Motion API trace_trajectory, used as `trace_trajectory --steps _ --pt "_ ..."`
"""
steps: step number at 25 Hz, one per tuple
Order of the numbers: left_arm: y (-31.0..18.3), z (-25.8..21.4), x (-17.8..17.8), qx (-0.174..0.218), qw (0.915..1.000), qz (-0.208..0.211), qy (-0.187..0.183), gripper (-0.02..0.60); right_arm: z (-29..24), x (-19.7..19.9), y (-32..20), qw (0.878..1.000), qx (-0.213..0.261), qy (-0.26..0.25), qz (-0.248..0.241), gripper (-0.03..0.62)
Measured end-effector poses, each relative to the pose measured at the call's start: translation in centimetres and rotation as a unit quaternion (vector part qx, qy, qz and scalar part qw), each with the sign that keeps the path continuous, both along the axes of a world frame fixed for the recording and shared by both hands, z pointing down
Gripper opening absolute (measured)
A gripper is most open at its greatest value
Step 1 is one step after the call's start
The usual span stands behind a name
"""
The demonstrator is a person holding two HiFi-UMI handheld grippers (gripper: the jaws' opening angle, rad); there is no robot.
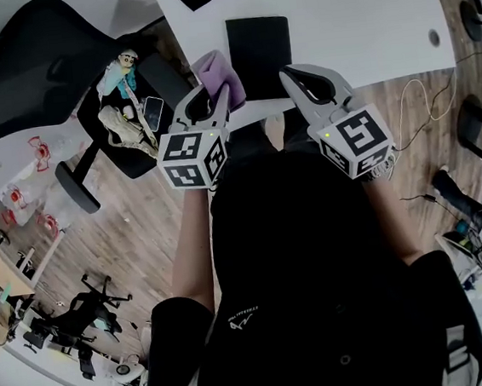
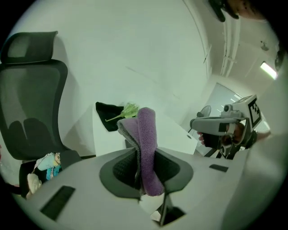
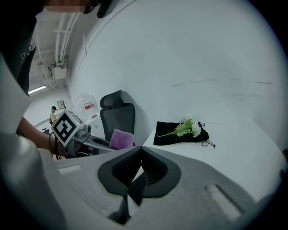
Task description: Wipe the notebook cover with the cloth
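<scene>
At the near edge of the white worktop, both tools are held side by side ahead of the person's dark-clad torso, jaws pointing toward the far side.

Left tool: positioned at the left, over the worktop's near edge. Its jaws are clamped on a folded purple cloth. In the left gripper view the cloth stands upright between the pads and rises above the jaw tips. The marker cube sits at the near end of the tool, and the bare left forearm runs back from it toward the body.

Right tool: positioned at the right, level with the left tool and well apart from it. In the right gripper view its jaws are brought together with nothing between them. Its marker cube faces up and to the right.

Notebook: black cover, lying flat on the worktop between the lines of the two tools and just beyond their tips. The cloth is just left of the notebook's near left corner; contact between them cannot be confirmed.

Further items: a black pouch with a green and white flower sprig lies at the far side of the worktop. A black office chair stands to the left on the wooden floor.
</scene>
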State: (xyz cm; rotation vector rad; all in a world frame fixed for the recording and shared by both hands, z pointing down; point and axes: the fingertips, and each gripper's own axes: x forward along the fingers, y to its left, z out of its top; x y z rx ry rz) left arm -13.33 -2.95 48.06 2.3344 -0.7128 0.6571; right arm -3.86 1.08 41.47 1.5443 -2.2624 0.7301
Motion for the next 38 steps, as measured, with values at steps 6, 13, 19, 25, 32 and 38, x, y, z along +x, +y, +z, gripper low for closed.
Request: trace_trajectory --steps 6,13,19,25,32,38 --pt "-0.4 -5.4 0.6 0.052 0.9977 -0.005 0.042 0.084 -1.0 -0.1 -0.2 1.0 0.012 0.004 -0.01 0.005" --pt "-1.4 -10.2 1.1 0.102 0.9912 -0.02 0.081 0.084 -4.0 0.5 -1.2 0.999 0.051 0.003 -0.005 0.005" --pt "-2.7 -11.7 1.7 0.131 0.9876 -0.022 0.084 0.084 -6.1 1.1 -2.5 0.997 0.077 -0.013 -0.008 0.005" --pt "-3.7 -13.9 2.5 0.156 0.9829 -0.026 0.094 0.084 -8.8 2.3 -3.5 0.994 0.104 -0.027 0.01 0.005" --pt "-5.6 -19.6 3.0 0.217 0.9684 -0.033 0.118 0.084 -14.4 4.6 -5.0 0.986 0.162 -0.019 0.027 0.005" --pt "-6.8 -24.0 2.5 0.261 0.9544 -0.048 0.136 0.084 -18.3 6.1 -5.8 0.978 0.205 -0.006 0.032 0.005"
